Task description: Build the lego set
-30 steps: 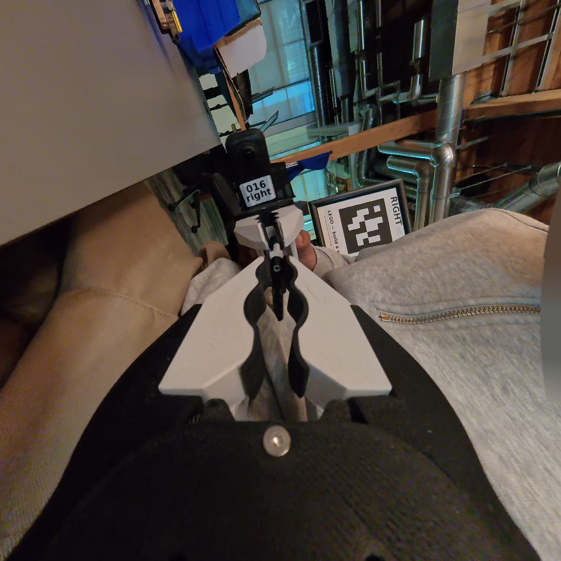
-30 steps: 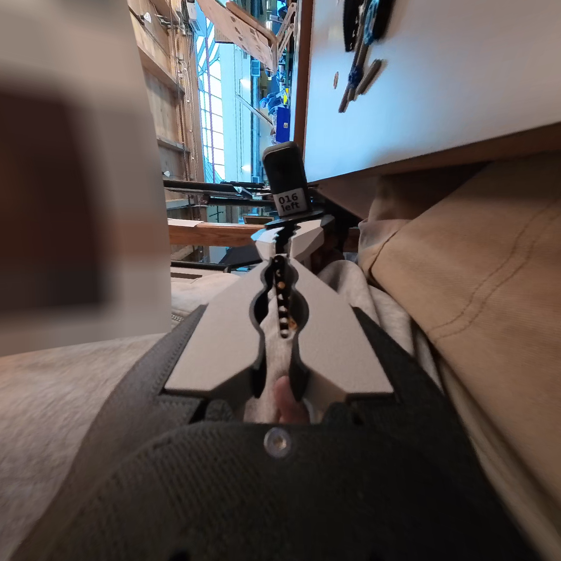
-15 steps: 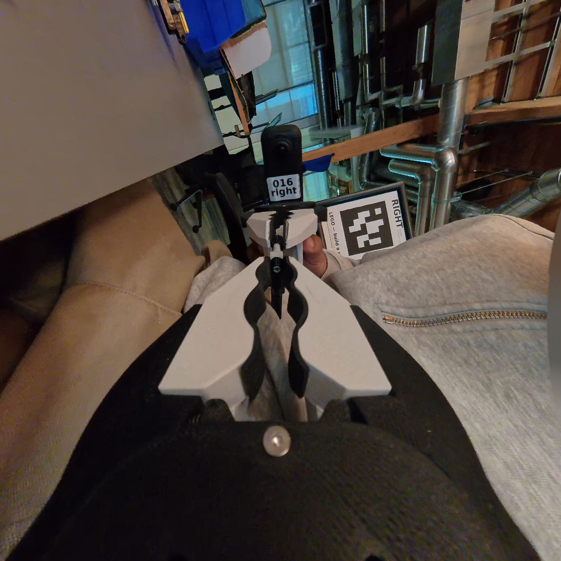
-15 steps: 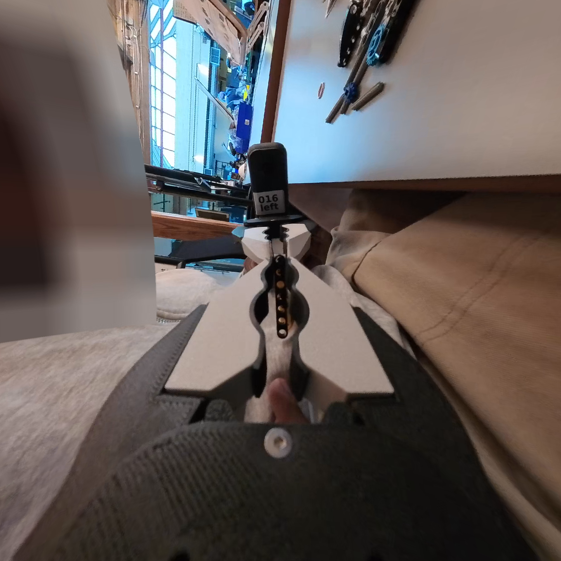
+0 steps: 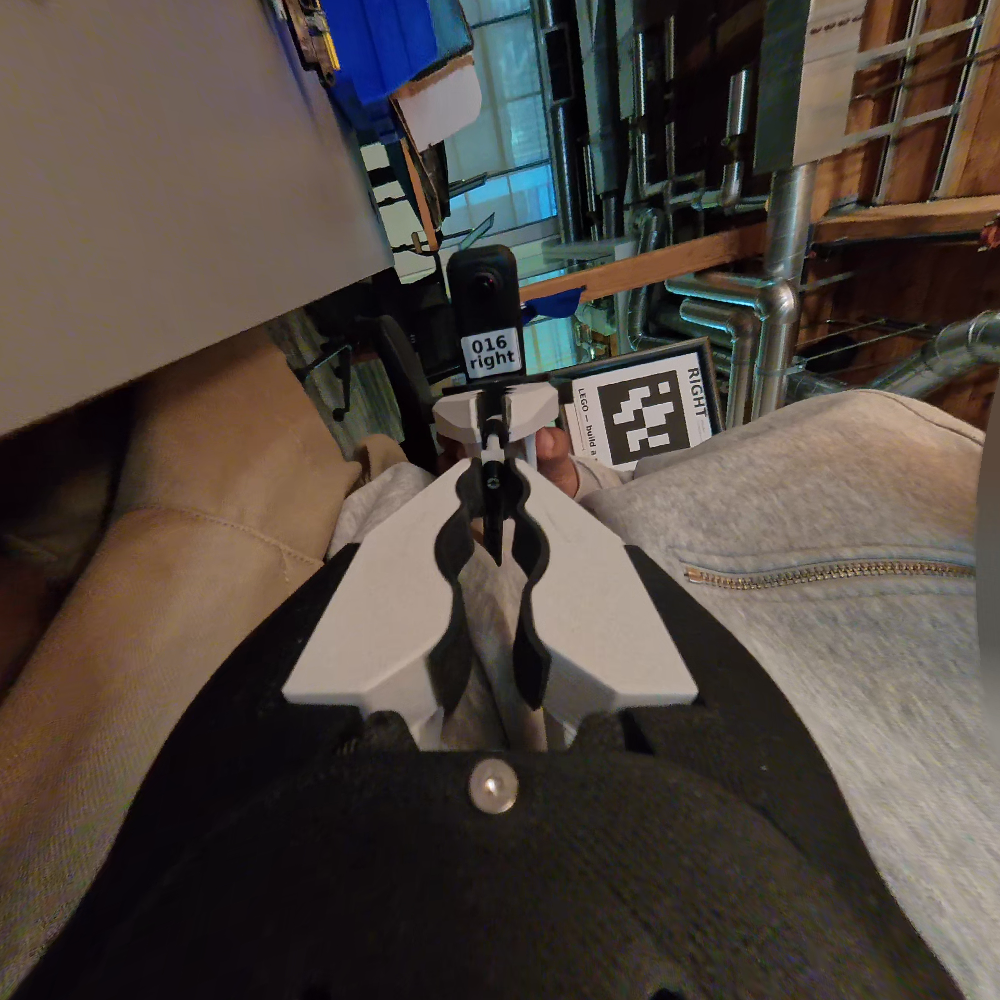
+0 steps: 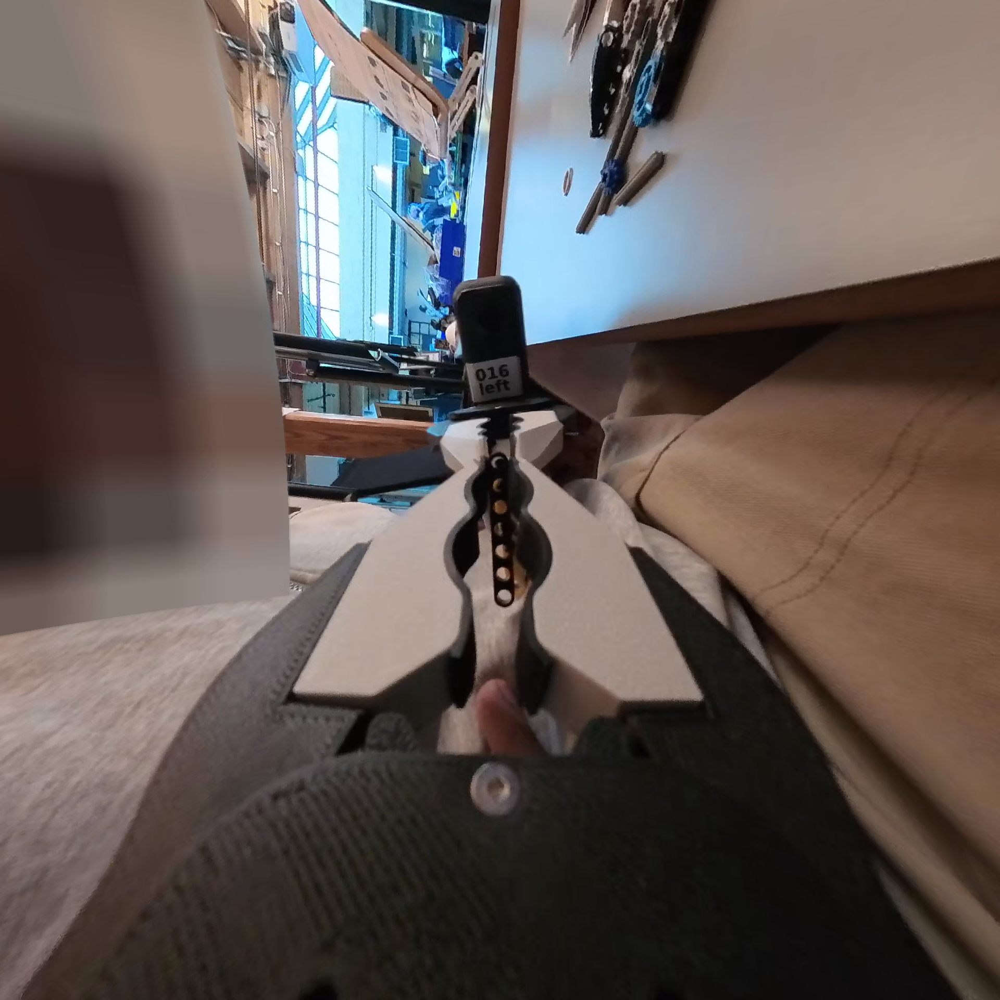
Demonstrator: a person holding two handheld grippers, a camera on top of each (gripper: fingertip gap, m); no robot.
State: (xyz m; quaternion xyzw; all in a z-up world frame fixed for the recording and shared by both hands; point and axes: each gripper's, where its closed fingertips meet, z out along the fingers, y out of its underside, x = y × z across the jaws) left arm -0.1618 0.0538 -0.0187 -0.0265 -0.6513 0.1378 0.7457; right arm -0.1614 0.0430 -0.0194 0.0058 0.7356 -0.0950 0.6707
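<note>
Both grippers are held tip to tip over a person's lap, below the table edge. My left gripper (image 5: 492, 471) is shut on a thin black lego piece (image 5: 493, 519) that runs back between its fingers. A small white part (image 5: 492, 445) sits between the two tips. My right gripper (image 6: 498, 465) is shut on a black lego beam with several holes (image 6: 500, 541). The right gripper (image 5: 495, 427) faces me in the left wrist view. The left gripper (image 6: 500, 433) faces me in the right wrist view.
The white table (image 6: 811, 189) carries a black and blue lego assembly (image 6: 638, 70) and a blue gear with grey axles (image 6: 614, 176). Beige trousers (image 6: 839, 541) and a grey zipped top (image 5: 784, 595) lie under the grippers. A framed marker sign (image 5: 644, 406) stands behind the right gripper. Left and right tips are no more than a few centimetres apart.
The right gripper has swung from a tilt to straight head-on with the left one. Both views have shifted a little. Both grippers stay shut on their pieces, tips together.
</note>
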